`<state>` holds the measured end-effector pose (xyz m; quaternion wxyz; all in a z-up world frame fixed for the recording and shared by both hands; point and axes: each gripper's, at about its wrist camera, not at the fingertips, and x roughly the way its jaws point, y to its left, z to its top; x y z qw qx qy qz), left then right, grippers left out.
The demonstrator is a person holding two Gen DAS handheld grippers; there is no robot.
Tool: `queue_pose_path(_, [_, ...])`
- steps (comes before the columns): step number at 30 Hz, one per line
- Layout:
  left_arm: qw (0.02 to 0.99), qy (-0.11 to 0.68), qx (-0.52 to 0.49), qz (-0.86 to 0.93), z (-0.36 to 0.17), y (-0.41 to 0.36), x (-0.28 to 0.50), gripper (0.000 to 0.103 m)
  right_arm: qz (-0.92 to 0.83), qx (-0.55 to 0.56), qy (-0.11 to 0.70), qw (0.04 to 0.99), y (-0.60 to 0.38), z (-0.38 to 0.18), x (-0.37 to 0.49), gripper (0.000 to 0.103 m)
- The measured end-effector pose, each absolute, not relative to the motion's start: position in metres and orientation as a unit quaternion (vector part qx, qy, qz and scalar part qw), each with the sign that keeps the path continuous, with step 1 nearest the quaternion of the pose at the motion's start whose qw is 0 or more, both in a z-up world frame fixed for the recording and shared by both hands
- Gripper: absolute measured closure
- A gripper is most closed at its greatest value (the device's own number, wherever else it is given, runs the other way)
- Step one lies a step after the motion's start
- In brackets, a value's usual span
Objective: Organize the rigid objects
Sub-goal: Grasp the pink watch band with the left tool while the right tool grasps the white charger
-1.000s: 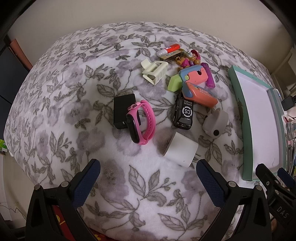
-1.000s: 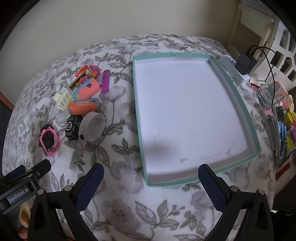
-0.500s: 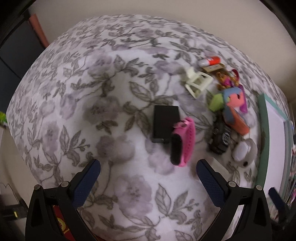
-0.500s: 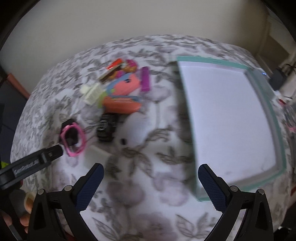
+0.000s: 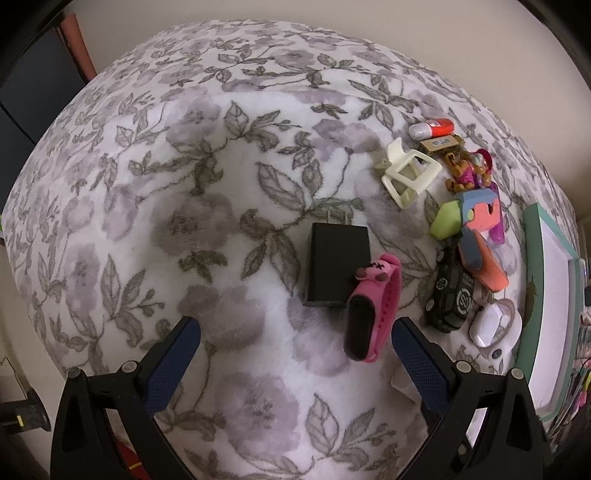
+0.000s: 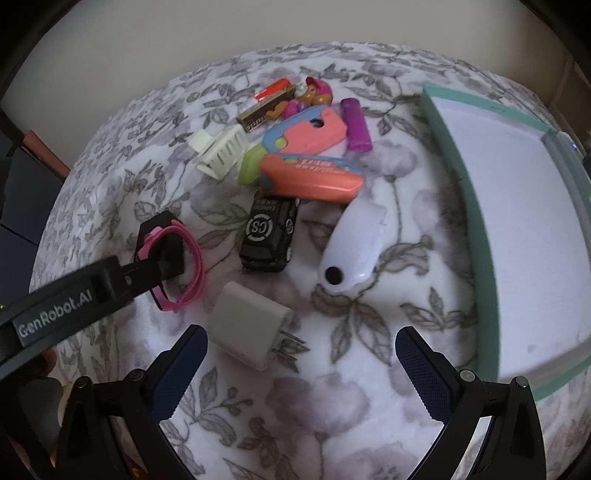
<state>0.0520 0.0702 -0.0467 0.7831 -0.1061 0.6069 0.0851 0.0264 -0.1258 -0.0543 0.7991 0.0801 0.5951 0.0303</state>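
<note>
Both the left gripper point(image 5: 295, 345) and right gripper point(image 6: 301, 354) are wide open, holding nothing. The pink watch point(image 5: 371, 308) leans on the black charger point(image 5: 338, 267); grabbing either could knock the other.

A soft blanket point(image 5: 229, 206) printed with grey leaves and mauve flowers covers the surface, backed by a plain cream wall point(image 6: 258, 26), with dark furniture point(image 5: 33, 96) at the left under dim light.
</note>
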Motion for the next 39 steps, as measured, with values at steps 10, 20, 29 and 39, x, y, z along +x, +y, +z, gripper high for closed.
queue_pose_path(10, [0.776, 0.615, -0.110, 0.090, -0.061, 0.076, 0.062, 0.001, 0.024, 0.065, 0.602, 0.795, -0.107, -0.067, 0.036, 0.000])
queue_pose_path(20, [0.774, 0.623, -0.088, 0.063, -0.066, 0.057, 0.072, 0.036, 0.021, 0.076, 0.600, 0.796, -0.098, -0.079, 0.042, 0.013])
queue_pose_path(29, [0.769, 0.631, -0.096, 0.034, -0.074, 0.039, 0.074, 0.074, 0.025, 0.101, 0.597, 0.796, -0.111, -0.079, 0.057, 0.037])
queue_pose_path(39, [0.781, 0.617, -0.092, 0.028, -0.058, 0.033, 0.066, 0.089, 0.026, 0.125, 0.596, 0.793, -0.128, -0.067, 0.044, 0.037])
